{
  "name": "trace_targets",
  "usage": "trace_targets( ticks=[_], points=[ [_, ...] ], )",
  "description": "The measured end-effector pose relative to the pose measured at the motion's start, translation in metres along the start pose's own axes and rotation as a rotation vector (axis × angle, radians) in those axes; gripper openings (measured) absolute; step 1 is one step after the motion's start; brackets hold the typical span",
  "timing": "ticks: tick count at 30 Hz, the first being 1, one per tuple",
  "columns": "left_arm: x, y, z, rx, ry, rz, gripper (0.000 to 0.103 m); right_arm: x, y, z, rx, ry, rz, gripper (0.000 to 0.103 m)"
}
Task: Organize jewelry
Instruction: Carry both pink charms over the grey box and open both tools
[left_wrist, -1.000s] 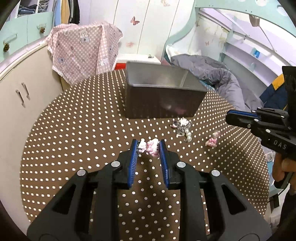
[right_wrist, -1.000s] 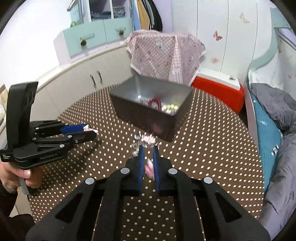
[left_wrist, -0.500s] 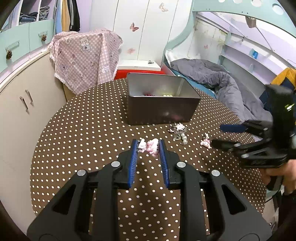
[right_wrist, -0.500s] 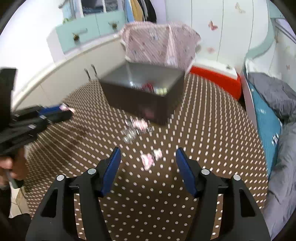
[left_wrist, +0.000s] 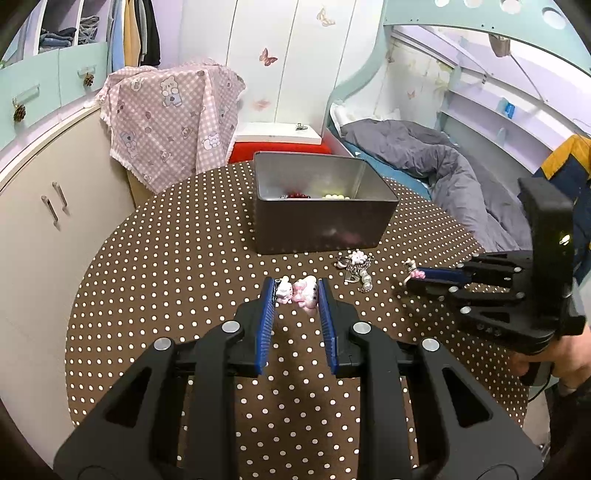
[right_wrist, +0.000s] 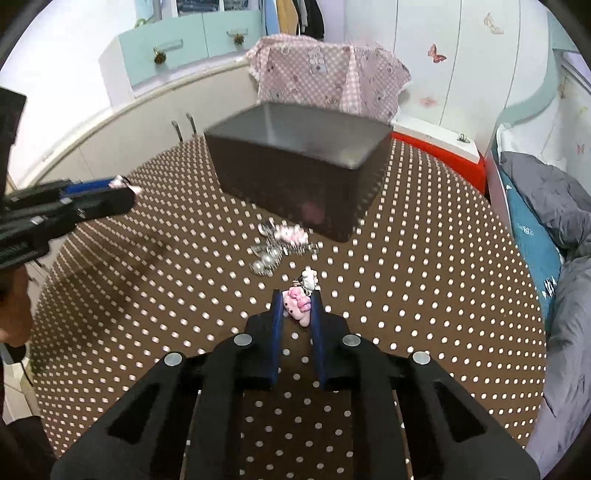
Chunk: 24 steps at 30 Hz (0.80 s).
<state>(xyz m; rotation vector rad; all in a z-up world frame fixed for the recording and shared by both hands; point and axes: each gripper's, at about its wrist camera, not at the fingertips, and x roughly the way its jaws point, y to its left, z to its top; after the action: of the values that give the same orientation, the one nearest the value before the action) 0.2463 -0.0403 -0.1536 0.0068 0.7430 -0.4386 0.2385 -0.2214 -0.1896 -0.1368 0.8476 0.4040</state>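
My left gripper (left_wrist: 295, 286) is shut on a pink and white charm (left_wrist: 303, 293), held above the dotted tablecloth. In the right wrist view my right gripper (right_wrist: 297, 295) is low over the table and its jaws are closing. A pink charm (right_wrist: 296, 309) sits between the blue pads, and its white end (right_wrist: 308, 278) sticks out in front. The left wrist view shows that right gripper (left_wrist: 410, 277) at the right, with the charm (left_wrist: 417, 273) at its tip. A dark metal box (left_wrist: 317, 225) behind holds red and pale beads (left_wrist: 314, 195).
A small heap of silver and pink jewelry (right_wrist: 277, 243) lies between the grippers and the box (right_wrist: 295, 177). The round table (left_wrist: 166, 277) ends at a cabinet on the left and a bed (left_wrist: 443, 166) on the right. A person's hand (left_wrist: 565, 354) holds the right tool.
The right gripper opened wide over the pink charm on the table, came down and closed around it. The left gripper stayed put with its charm.
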Motion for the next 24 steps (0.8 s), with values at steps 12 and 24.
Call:
trace_targets(
  ticks=[12,24],
  points=[
    [-0.025,0.007,0.058,0.036,-0.117,0.013,0.024,-0.079,-0.007,0.081,-0.051,-0.224,0.025,0.013],
    [-0.006,0.004,0.128,0.058,-0.147,-0.017,0.024,-0.058,-0.027,0.137,-0.025,-0.225,0.036,0.013]
  ],
)
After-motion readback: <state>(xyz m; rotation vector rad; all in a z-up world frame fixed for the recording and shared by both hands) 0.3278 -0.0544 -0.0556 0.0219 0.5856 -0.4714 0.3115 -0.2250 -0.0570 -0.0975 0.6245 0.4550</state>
